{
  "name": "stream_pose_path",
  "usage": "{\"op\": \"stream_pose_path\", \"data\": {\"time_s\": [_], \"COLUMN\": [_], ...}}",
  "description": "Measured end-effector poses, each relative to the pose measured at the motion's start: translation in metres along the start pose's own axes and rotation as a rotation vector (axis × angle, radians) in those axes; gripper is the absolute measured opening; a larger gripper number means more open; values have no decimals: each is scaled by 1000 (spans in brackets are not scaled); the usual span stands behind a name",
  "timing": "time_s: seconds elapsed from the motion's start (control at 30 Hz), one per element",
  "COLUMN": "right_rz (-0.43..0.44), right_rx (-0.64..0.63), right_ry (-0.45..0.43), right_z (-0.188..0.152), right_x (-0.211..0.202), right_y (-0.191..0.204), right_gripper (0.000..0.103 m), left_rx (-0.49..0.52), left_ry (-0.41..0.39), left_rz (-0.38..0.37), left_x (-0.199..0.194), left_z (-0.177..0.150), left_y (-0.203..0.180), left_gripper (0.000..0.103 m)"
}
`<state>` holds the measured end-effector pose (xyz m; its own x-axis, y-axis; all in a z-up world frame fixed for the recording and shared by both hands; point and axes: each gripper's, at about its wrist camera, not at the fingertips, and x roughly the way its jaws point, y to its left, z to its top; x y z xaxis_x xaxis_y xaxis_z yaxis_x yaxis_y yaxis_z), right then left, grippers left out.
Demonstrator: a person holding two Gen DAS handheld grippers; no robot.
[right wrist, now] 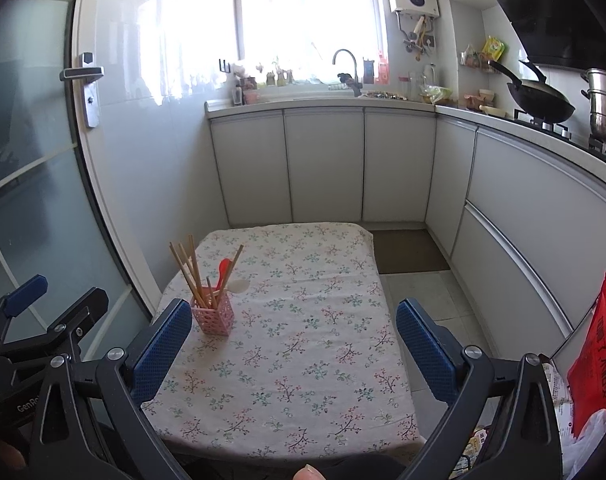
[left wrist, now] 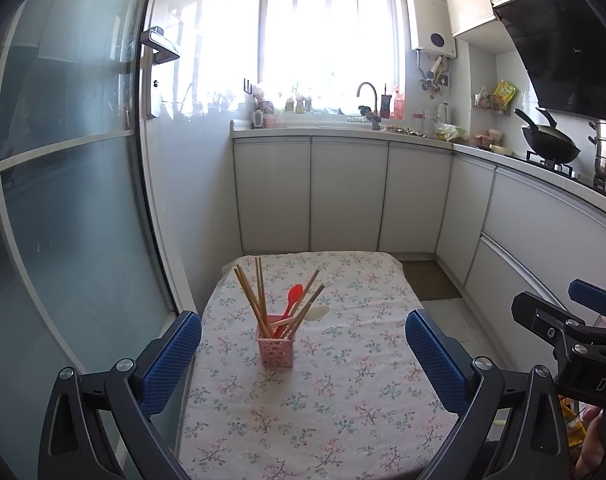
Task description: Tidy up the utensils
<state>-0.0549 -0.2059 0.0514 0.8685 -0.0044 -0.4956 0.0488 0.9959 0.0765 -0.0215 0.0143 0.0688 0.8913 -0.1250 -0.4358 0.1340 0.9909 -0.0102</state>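
A small kitchen, bright window at twelve o'clock, white cabinets wrapping round to the stove, and in the middle a table under a floral tablecloth (left wrist: 303, 400). Starting at the left: a frosted glass door with a metal door handle (right wrist: 83, 74) around ten o'clock in the right wrist view.

Move in toward centre and here is the left gripper (left wrist: 303, 354), jaws spread wide and empty, hanging over the near side of the table. Framed between its blue pads stands the pink utensil holder (left wrist: 275, 346), upright on the cloth. Wooden chopsticks (left wrist: 255, 296) fan out of it, with a red spoon (left wrist: 293, 296) and a white spoon (left wrist: 318, 314) leaning toward two o'clock. Nothing loose shows on the cloth.

Further right, the right gripper (right wrist: 294, 342) is likewise spread and holding nothing, the holder just past its left pad at about ten o'clock. My read: the utensils look gathered already, so this is either the very end or a pause before a tidy-up. Any next move calls for closing in on the holder and pinching one thin stick without tipping the light basket.

Far right: a black wok (right wrist: 541, 100) and steel pot (right wrist: 605, 100) on the stove, and a red plastic bag (right wrist: 595, 360) with printed characters I cannot make out. On the gripper bodies, partial lettering reads "GenRo" and "DA".
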Motion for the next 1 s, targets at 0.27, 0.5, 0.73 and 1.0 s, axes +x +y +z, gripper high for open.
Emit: {"op": "stream_pose_path", "data": {"time_s": [0.27,0.5,0.73,1.0], "right_rz": [1,2,0,5], "right_rx": [1,2,-2,-6], "right_ry": [-2,-6,-6,-9], "right_z": [0,1,2,0], "right_x": [0,-1,-1,-1], "right_y": [-1,-1,0,1], "right_gripper": [103,103,103,103], "left_rx": [2,3,1,3], "left_ry": [0,0,-6,-6], "left_rz": [3,3,2,3], "left_x": [0,0,-1,-1], "left_z": [1,1,1,1], "left_y": [-3,-4,-4,-4], "left_gripper": [103,103,103,103]}}
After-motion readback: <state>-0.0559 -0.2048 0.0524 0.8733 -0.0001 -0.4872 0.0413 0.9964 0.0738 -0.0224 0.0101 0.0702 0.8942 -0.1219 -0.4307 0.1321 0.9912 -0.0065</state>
